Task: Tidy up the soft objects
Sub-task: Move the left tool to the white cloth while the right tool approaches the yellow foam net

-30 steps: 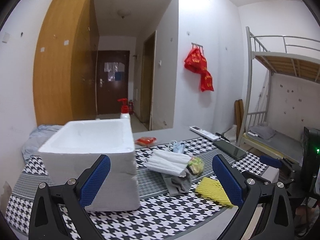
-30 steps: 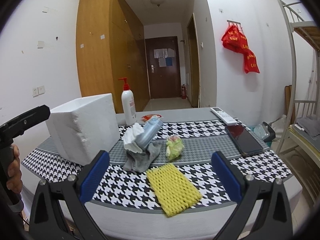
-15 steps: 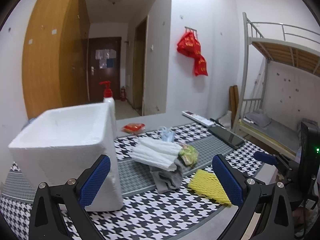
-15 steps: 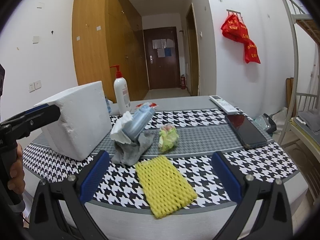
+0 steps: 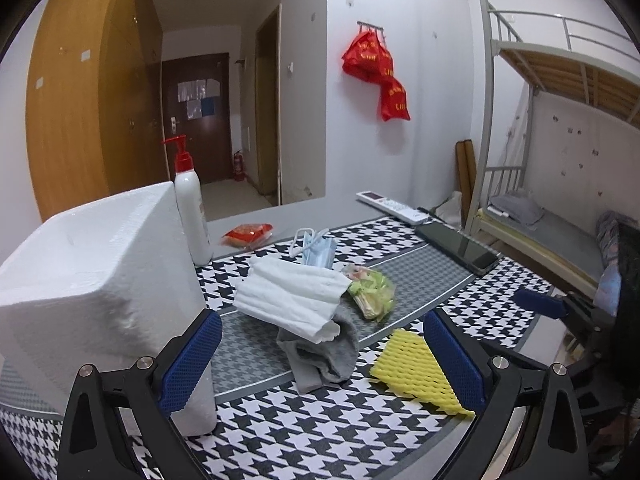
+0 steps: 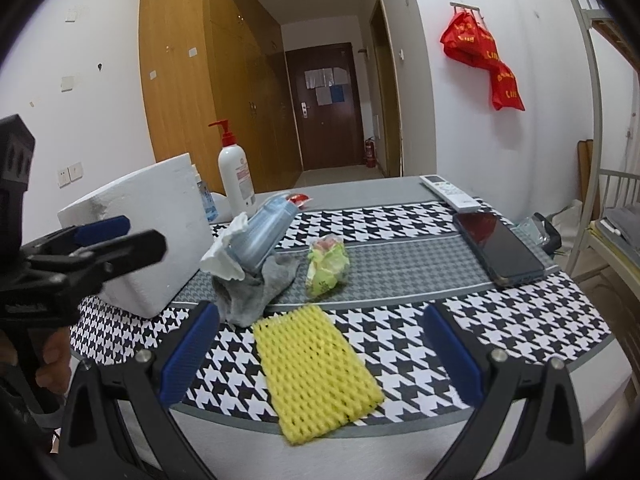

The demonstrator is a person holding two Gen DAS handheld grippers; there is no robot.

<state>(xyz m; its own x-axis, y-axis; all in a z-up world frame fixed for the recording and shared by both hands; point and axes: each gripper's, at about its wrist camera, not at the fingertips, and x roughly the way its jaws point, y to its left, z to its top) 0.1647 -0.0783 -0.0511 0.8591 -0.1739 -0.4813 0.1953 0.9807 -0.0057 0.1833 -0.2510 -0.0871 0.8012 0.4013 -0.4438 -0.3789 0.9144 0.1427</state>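
1. The left gripper [image 5: 322, 356] hung low in its own view, its blue-padded fingers [image 5: 190, 360] spread wide with nothing between them; beyond the gap lay the heap of soft things at frame centre.
2. The right gripper [image 6: 320, 354] was likewise spread wide and held nothing, and the yellow foam net [image 6: 318, 368] lay flat on the houndstooth tablecloth [image 6: 520, 320] between its fingers, near the table's front edge.
3. In the left wrist view the heap read as a folded white towel [image 5: 290, 298] resting on a crumpled grey sock [image 5: 326, 350], with a green-and-pink crinkled packet [image 5: 370, 290] touching the towel's right end and a blue face mask [image 5: 316, 248] just behind.
4. The right wrist view showed the same heap from the other side: the towel appeared only as a white ruffle, and a grey-blue rolled bundle [image 6: 262, 236] leaned tilted on the sock, something the left view did not reveal.
5. The white foam box [image 5: 96, 292] filled the left of the left view, standing upright beside the heap; the right view showed it smaller, at middle left.
6. Only the right view caught the left gripper from outside, at far left, with a hand [image 6: 52, 356] on its handle.
7. Only the left view showed a red snack packet [image 5: 248, 234] plainly, behind the heap beside the pump bottle [image 5: 192, 216].
8. A phone [image 6: 498, 250] and a remote [image 6: 448, 192] lay at the right in both views.
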